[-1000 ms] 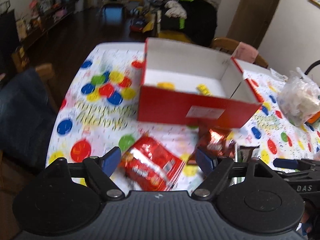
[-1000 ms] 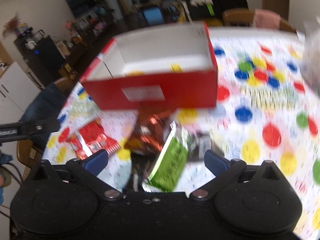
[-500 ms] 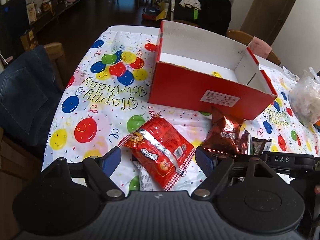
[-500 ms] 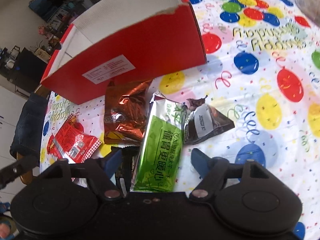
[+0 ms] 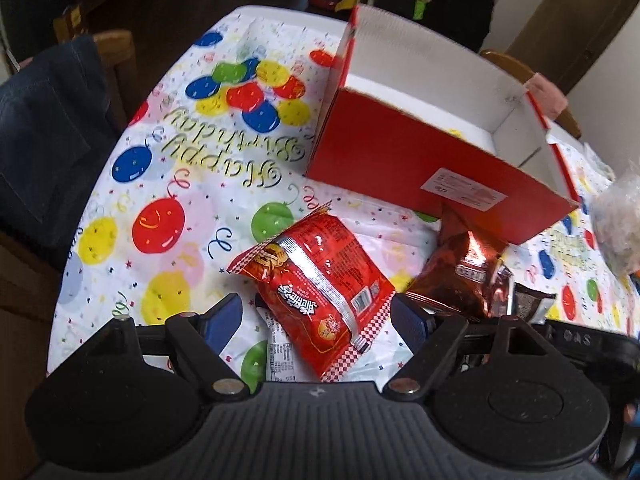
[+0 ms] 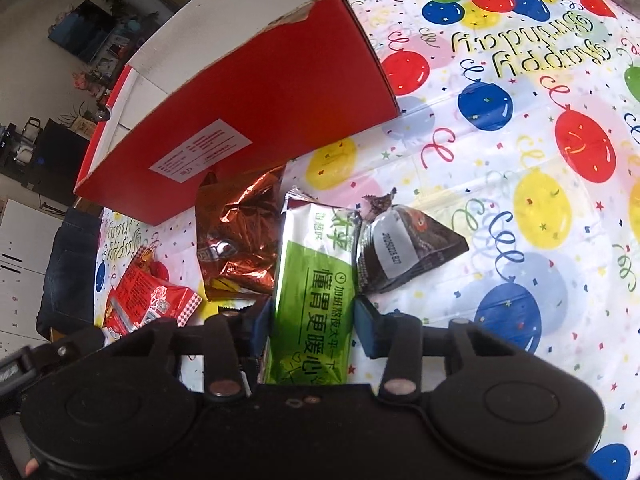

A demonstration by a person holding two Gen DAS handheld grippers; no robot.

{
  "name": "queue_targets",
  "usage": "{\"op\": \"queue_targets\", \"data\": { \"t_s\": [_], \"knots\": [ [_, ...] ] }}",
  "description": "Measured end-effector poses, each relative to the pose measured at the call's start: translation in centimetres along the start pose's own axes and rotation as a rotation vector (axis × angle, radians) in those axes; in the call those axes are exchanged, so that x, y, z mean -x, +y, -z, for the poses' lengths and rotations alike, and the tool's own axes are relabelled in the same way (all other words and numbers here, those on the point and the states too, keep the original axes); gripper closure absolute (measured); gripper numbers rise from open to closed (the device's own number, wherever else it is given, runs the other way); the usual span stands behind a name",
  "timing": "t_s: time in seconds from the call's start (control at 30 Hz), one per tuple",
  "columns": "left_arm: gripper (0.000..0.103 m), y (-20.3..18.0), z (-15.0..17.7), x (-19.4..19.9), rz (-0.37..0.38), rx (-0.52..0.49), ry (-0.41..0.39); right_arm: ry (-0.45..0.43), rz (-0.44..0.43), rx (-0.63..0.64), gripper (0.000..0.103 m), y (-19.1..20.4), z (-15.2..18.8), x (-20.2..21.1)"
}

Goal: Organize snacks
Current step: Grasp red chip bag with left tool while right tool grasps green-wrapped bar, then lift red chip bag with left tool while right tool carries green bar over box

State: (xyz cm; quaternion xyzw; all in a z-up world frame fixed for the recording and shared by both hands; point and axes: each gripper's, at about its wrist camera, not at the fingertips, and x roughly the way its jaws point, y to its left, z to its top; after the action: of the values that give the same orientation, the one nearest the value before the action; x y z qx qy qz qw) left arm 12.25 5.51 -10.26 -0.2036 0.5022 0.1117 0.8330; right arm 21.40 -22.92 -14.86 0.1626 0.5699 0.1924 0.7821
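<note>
Though flat, green packet (image 6: 316, 304) lengthwise box-ward.

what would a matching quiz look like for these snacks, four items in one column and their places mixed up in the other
Items:
1. red snack packet
2. green packet
3. copper foil bag
4. dark triangular pouch

Places:
A. between the pads of the right claw
B. just right of the green packet in the right wrist view
C. against the front wall of the red box
D. between the open fingers of the left claw

Pairs: 1-D, 2-A, 3-C, 4-B
</note>
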Motion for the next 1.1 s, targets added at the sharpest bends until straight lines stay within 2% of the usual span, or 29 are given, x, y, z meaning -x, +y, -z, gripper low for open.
{"op": "queue_targets", "data": {
  "t_s": [0.23, 0.53, 0.87, 1.0, 1.1],
  "knots": [
    [0.022, -1.1, -2.2, -2.3, -0.054, 0.124, 0.065, -0.004, 0.026, 0.066, 0.062, 0.5, 0.2, 0.4],
    [0.022, -1.5, -4.3, -5.2, -0.200, 0.227, 0.110, -0.002, 0.033, 0.107, 0.062, 0.9, 0.3, 0.3],
    [0.022, -2.7, -4.8, -7.4, -0.236, 0.178, 0.125, 0.010, 0.042, 0.146, 0.061, 1.3, 0.4, 0.2],
    [0.022, -2.4, -4.5, -7.6, -0.215, 0.178, 0.123, 0.011, 0.053, 0.161, 0.062, 1.5, 0.3, 0.2],
    [0.027, -2.2, -4.4, -7.5, -0.196, 0.182, 0.116, 0.012, 0.056, 0.159, 0.062, 1.5, 0.4, 0.2]
  ]
}}
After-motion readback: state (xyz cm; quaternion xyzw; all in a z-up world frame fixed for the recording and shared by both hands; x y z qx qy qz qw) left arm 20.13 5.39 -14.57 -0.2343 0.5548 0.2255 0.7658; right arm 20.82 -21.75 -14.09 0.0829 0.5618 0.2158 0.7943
